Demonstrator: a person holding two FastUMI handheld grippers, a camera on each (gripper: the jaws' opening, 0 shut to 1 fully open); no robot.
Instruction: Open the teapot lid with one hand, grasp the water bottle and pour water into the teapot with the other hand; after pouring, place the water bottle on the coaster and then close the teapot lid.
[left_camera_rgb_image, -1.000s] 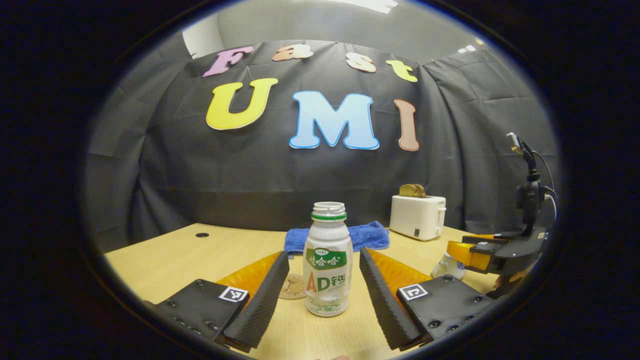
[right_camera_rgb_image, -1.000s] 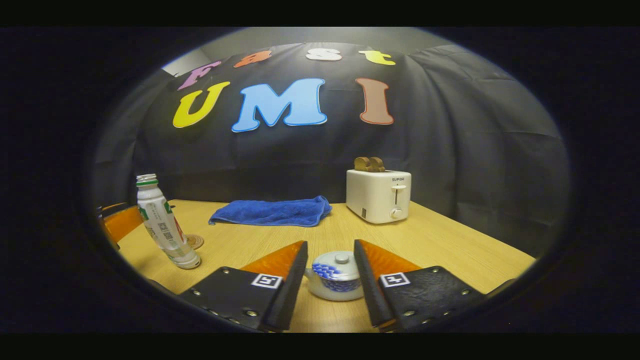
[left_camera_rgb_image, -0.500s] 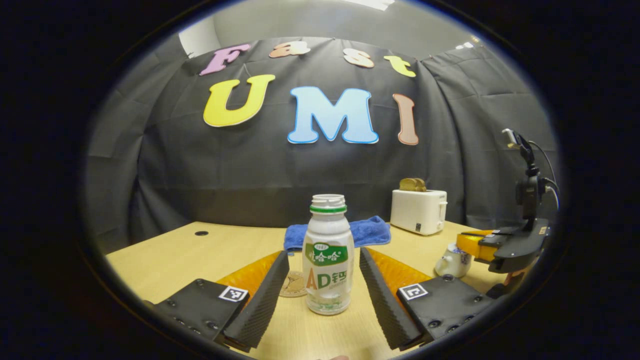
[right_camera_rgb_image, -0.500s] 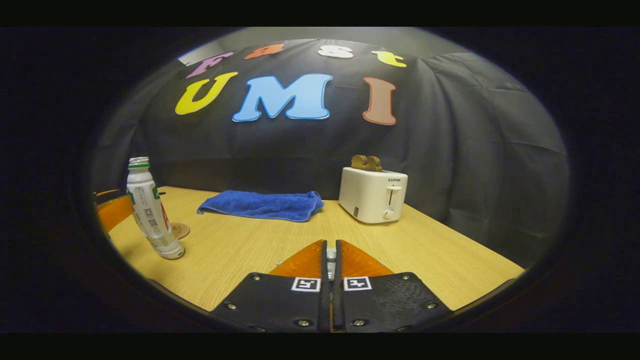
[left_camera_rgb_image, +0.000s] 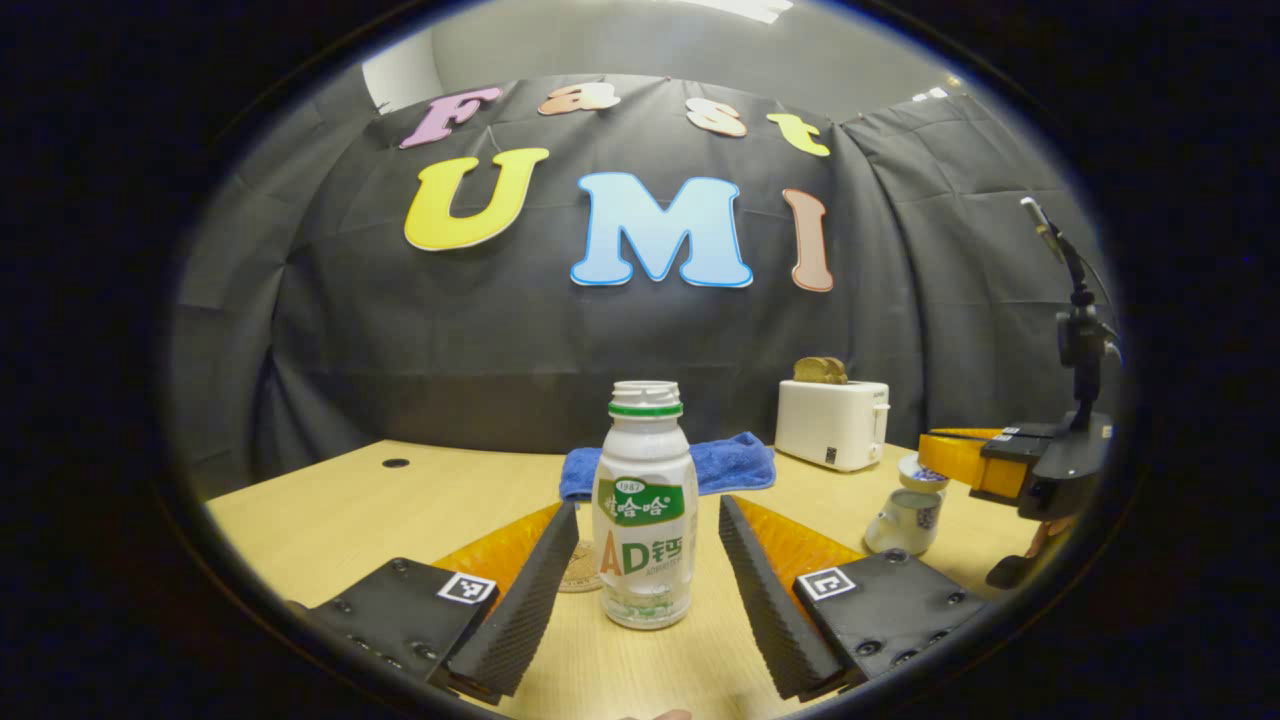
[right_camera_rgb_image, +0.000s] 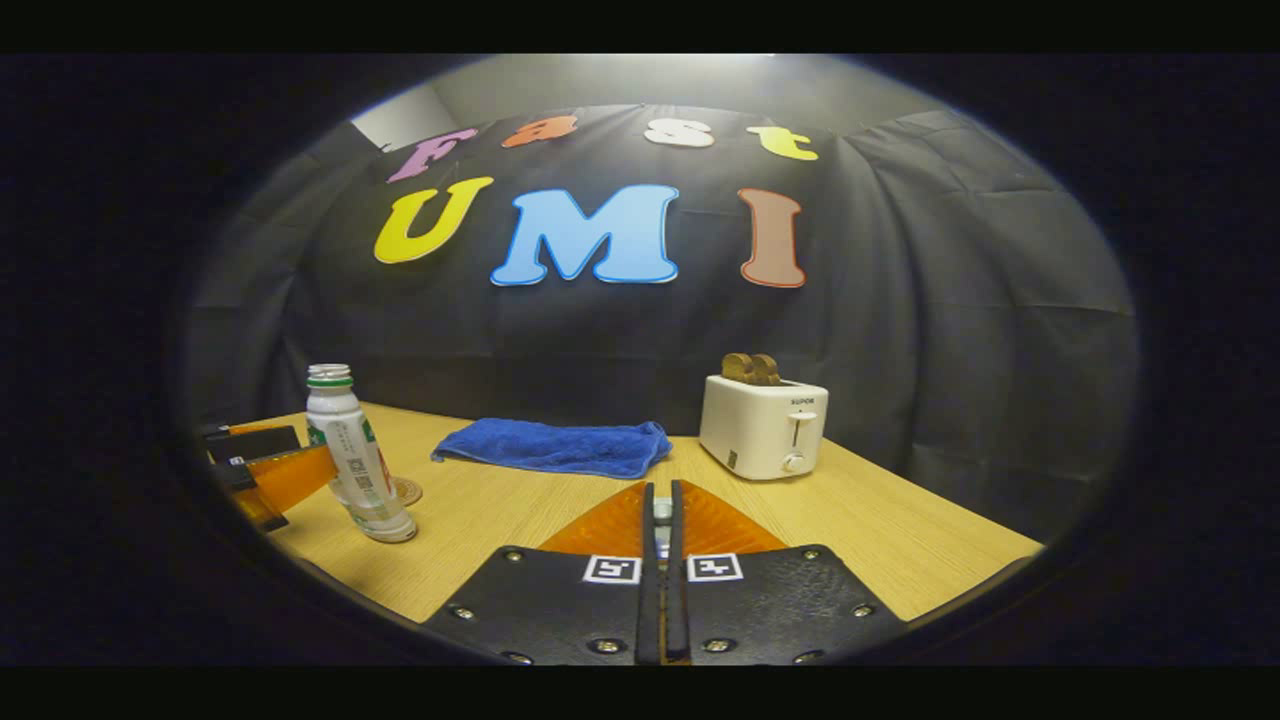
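Left gripper view: the left gripper stands wide open, the uncapped water bottle upright on the table between its fingers, touching neither. The coaster lies just behind the bottle. Off to the right, the right gripper holds the lid just above the open teapot.

Right gripper view: the right gripper has its fingers closed almost together on a small white piece, apparently the lid's knob. The water bottle stands far to their left, the toaster and blue towel beyond
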